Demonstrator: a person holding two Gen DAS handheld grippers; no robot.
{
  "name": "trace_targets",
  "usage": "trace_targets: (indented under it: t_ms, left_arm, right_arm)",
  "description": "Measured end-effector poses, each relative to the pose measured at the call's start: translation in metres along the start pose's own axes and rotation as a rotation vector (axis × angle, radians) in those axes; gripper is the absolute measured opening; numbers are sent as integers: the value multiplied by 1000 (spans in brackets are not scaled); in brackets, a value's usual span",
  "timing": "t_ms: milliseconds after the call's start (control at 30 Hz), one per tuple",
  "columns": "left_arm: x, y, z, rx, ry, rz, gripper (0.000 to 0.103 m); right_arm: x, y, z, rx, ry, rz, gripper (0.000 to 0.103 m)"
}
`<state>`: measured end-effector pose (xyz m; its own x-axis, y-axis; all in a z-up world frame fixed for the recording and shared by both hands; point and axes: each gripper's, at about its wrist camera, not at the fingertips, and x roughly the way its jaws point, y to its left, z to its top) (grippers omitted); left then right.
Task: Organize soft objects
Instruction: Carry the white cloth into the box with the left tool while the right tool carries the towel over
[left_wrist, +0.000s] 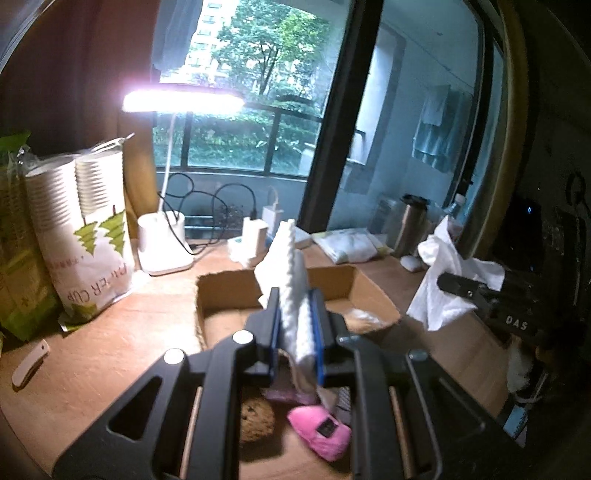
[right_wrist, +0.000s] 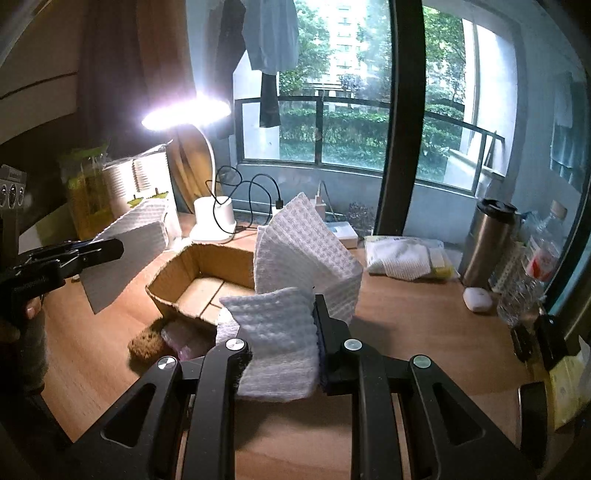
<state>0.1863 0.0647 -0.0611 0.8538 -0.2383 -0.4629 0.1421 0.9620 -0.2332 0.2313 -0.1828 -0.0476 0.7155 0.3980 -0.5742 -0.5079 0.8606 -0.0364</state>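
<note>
With your left gripper (left_wrist: 297, 328) clenched on one white waffle cloth (left_wrist: 291, 280) above the cardboard box (left_wrist: 221, 291) and your right gripper (right_wrist: 284, 350) clenched on another (right_wrist: 306, 251) just beside it, lower each inside before releasing.
</note>
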Motion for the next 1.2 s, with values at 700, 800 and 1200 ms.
trace_targets:
  t_ms: [700, 800, 1200]
  left_arm:
    - [76, -4, 15, -25, 60, -53, 15]
    - [92, -10, 13, -30, 86, -66, 15]
    - [159, -31, -4, -28, 225, -93, 15]
  right_arm:
    - [70, -22, 22, 23, 21, 34, 21]
    - [83, -27, 19, 33, 37, 53, 21]
    - [139, -44, 1, 54, 132, 126, 21]
